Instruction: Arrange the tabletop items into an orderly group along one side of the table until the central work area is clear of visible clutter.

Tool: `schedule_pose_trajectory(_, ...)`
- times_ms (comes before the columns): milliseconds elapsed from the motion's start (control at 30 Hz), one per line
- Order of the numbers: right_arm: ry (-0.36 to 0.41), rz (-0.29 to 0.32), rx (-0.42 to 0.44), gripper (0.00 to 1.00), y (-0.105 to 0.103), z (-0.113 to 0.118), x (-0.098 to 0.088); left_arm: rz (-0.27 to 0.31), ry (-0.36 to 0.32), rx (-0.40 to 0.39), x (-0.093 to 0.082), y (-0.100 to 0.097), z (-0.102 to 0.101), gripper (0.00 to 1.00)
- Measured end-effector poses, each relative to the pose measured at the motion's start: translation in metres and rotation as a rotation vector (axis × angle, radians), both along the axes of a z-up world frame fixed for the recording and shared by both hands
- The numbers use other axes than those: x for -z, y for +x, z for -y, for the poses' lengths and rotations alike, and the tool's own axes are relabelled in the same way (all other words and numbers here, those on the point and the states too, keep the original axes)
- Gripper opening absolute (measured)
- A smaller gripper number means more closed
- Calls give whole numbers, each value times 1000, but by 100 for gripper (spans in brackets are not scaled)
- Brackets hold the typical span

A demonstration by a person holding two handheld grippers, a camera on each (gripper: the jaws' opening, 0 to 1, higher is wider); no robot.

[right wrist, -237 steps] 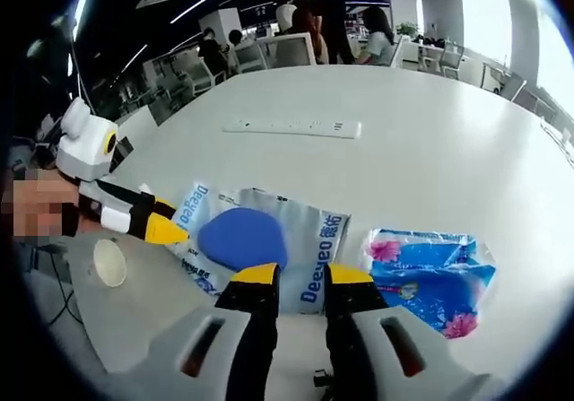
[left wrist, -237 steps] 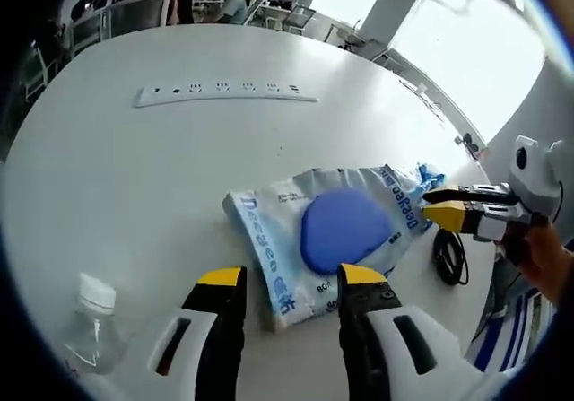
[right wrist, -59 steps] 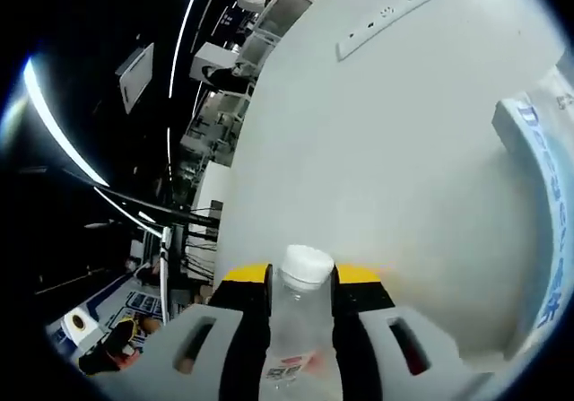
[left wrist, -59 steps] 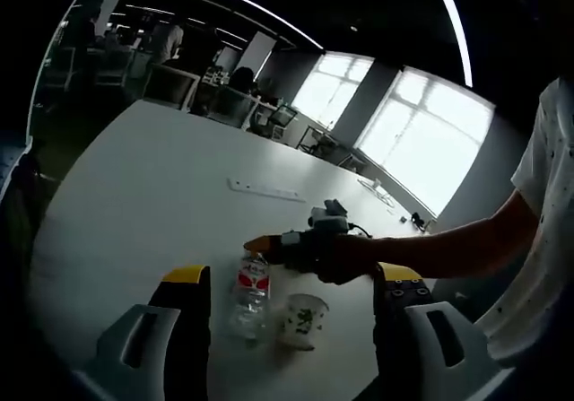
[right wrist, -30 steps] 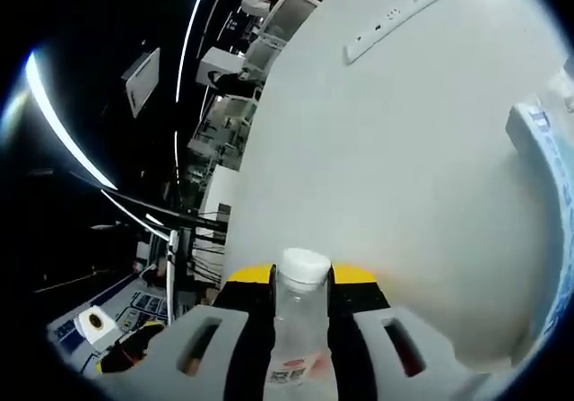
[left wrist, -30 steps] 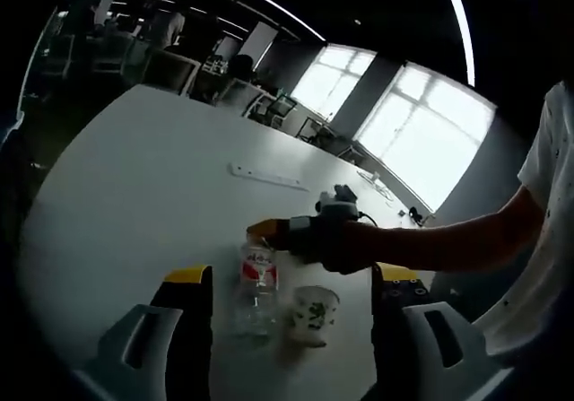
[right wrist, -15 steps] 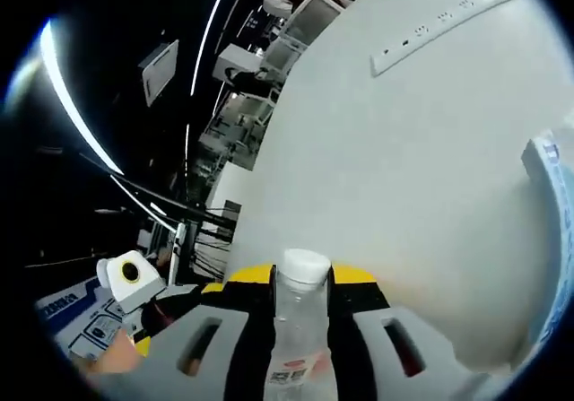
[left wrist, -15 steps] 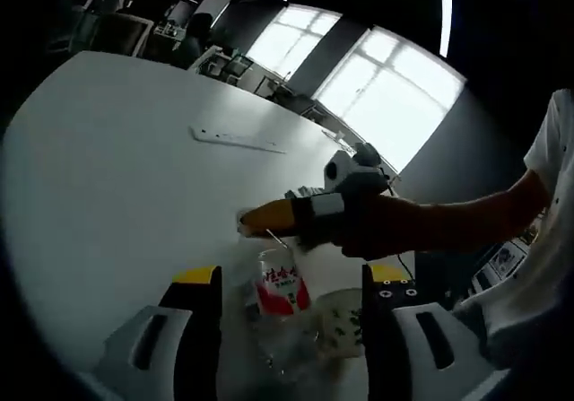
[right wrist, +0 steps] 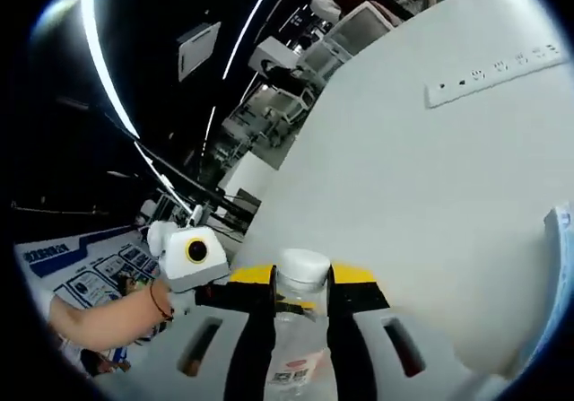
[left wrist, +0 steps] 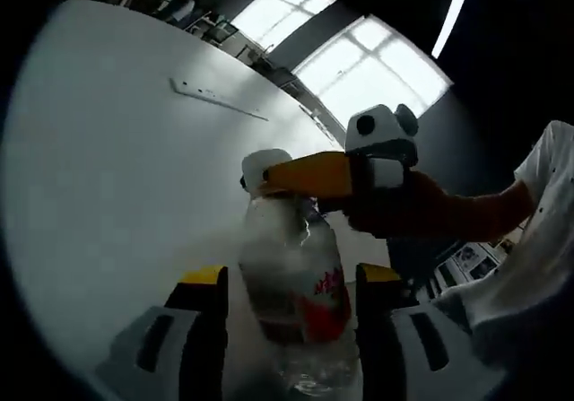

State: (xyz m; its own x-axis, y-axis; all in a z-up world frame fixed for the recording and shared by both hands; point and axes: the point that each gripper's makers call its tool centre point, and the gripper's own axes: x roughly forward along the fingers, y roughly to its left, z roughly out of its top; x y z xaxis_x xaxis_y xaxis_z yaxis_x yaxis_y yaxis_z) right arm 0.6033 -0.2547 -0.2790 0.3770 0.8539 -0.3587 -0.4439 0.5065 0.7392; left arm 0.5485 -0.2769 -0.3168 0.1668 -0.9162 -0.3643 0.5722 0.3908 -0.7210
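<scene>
Right gripper view: the right gripper clamps one water bottle. Bare table stretches to one power strip. Left gripper gapes wide around it.

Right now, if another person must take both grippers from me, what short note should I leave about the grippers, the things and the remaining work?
Right gripper: shut on the clear plastic water bottle with a white cap and red label, holding it at the neck.
Left gripper: jaws apart on either side of the same bottle; they do not look closed on it.
Things: the long white power strip lies far across the round white table. A corner of a printed plastic package shows at the right edge of the right gripper view.
Done: bottle picked up.
Left: set the bottle down at one side of the table, then group the remaining items there.
</scene>
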Motion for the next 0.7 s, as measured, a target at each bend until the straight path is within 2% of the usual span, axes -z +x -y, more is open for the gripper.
schedule_pose_trajectory(33,-2,8,-7,18,0,-1,-1,-33,-45,-6,-4,-1,3,51)
schedule_pose_trajectory(100,-8,32,-20,18,0,-3,-5,-50,-77,14,-8,-6,4,47)
schedule_pose_trajectory(333,-30,92,-56,18,-5,-8,-15,-45,-102,33,-13,-9,2,44)
schedule_pose_trajectory(533,-46,172,-76,18,-2,-11,-31,37,-101,25,-23,-1,2,42)
schedule_pose_trajectory(600,-60,226,-93,18,-2,-12,-39,76,-93,29,-27,3,3,42)
schedule_pose_trajectory(667,-76,295,-117,18,-4,-12,-49,140,-82,35,-32,7,5,42)
schedule_pose_trajectory(700,-84,328,-127,18,-4,-13,-52,147,-86,31,-34,8,6,42)
